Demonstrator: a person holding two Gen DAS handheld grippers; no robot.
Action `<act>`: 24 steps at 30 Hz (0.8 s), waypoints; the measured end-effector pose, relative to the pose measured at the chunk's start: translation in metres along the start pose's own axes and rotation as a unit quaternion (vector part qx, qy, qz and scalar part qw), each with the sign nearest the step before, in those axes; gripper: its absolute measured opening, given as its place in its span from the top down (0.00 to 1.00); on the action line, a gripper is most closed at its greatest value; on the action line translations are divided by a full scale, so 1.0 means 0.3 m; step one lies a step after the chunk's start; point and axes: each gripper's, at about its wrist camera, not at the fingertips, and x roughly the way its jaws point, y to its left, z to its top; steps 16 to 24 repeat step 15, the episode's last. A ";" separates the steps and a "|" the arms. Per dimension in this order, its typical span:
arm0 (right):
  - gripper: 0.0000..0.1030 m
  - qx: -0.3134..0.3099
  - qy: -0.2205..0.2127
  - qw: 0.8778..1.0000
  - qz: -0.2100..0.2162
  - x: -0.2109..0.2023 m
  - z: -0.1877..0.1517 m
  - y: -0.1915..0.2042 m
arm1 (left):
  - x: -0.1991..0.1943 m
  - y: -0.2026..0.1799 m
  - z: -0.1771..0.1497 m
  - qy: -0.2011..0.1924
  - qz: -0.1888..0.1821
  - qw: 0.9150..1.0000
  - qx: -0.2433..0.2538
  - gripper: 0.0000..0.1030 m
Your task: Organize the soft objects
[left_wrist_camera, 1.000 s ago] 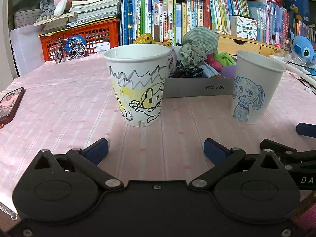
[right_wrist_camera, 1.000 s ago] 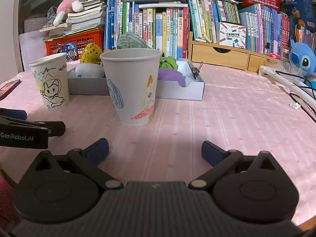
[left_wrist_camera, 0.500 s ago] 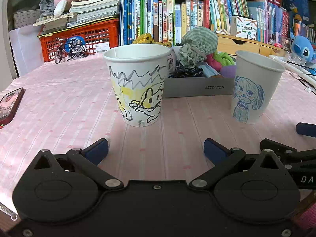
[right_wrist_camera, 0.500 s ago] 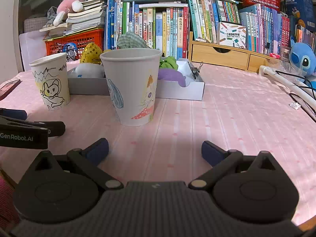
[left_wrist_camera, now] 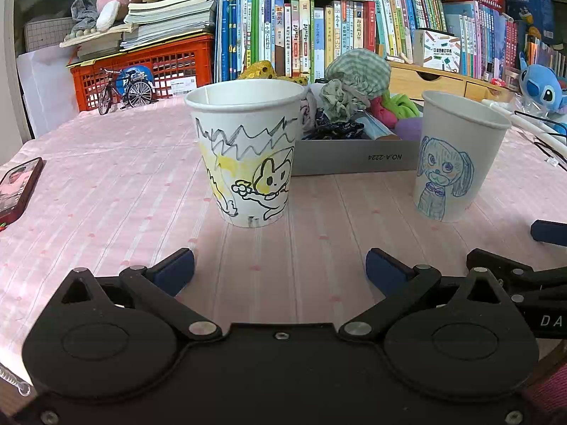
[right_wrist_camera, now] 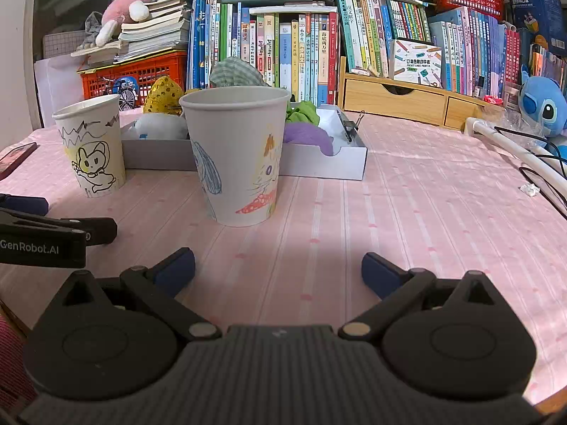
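Note:
A grey shallow box (left_wrist_camera: 354, 157) at the back of the pink table holds several soft things: a green checked cloth ball (left_wrist_camera: 358, 71), a dark scrunchie (left_wrist_camera: 336, 129), green (right_wrist_camera: 303, 111) and purple (right_wrist_camera: 306, 134) plush pieces, a gold sequin piece (right_wrist_camera: 163, 94). A paper cup with a rabbit drawing (left_wrist_camera: 248, 152) stands in front of my open, empty left gripper (left_wrist_camera: 280, 265). A paper cup with a blue dog drawing (left_wrist_camera: 457, 156) stands in front of my open, empty right gripper (right_wrist_camera: 278, 265); it also shows in the right wrist view (right_wrist_camera: 237, 156).
A phone (left_wrist_camera: 17, 187) lies at the table's left edge. A white cable (right_wrist_camera: 510, 145) and a blue plush toy (right_wrist_camera: 542, 106) are at the right. Books, an orange crate (left_wrist_camera: 149, 63) and a wooden drawer unit (right_wrist_camera: 397, 95) line the back.

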 end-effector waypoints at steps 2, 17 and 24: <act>0.00 0.000 0.000 1.000 0.000 0.000 0.000 0.000 | 0.000 -0.002 0.001 -0.001 -0.001 1.000 0.001 0.00; 0.00 0.000 0.000 1.000 0.000 -0.001 0.001 0.000 | 0.000 -0.001 0.003 -0.003 -0.002 1.000 0.002 0.00; 0.00 0.000 0.000 1.000 0.000 -0.001 0.001 0.000 | 0.000 -0.001 0.003 -0.003 -0.002 1.000 0.002 0.00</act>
